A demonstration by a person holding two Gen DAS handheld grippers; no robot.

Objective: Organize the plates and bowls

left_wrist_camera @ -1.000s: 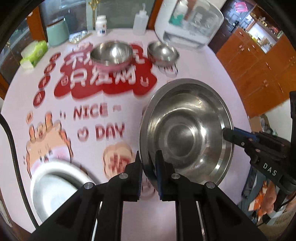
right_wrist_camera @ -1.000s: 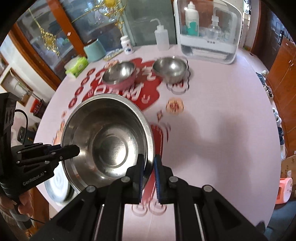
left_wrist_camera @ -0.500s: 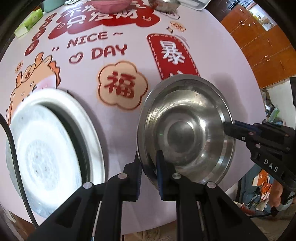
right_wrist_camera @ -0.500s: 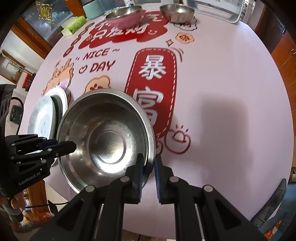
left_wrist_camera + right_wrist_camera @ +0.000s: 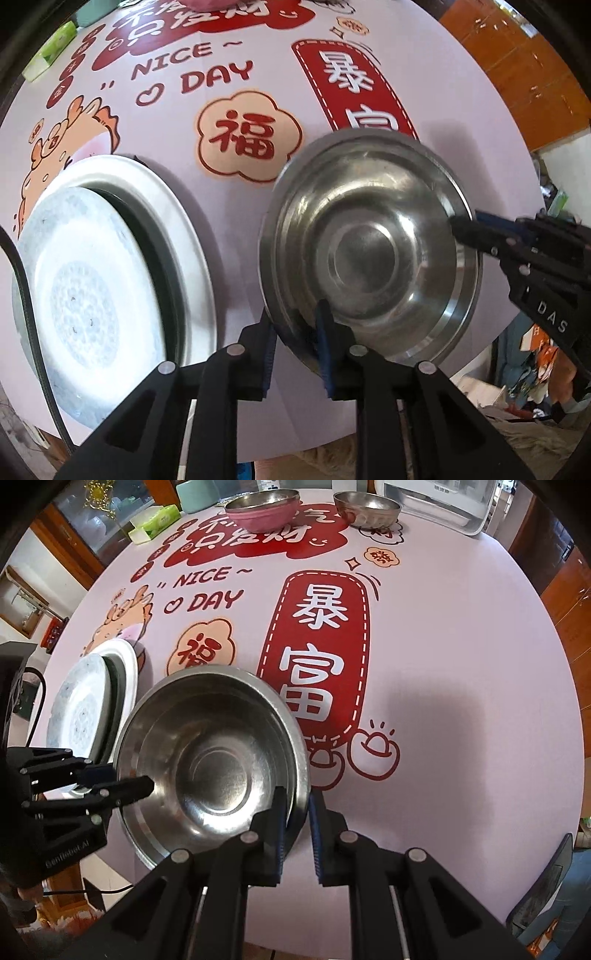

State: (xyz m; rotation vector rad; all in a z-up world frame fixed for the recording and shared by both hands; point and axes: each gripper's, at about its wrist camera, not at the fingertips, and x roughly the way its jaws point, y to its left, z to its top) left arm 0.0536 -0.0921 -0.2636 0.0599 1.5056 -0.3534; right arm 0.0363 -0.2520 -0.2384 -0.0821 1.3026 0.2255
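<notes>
steel basin [image 5: 212, 760] pinched at opposite rims by left gripper [image 5: 295, 334] and right gripper [image 5: 295, 812] | plates [image 5: 99, 266] apparently stacked lower left (glare) | bowls [image 5: 262, 507] upper frame unsorted

- Left gripper [image 5: 295, 332]: matte black angular arms, silver round screws, ridged blue pads [image 5: 325, 354] lining the inner faces of the jaws.
- Its body reads "GenRobot.AI" in pale letters; a black cable [image 5: 33, 314] trails beside it.
- Right gripper [image 5: 297, 812]: the same black build with blue pads, marked "DAS" in white.
</notes>
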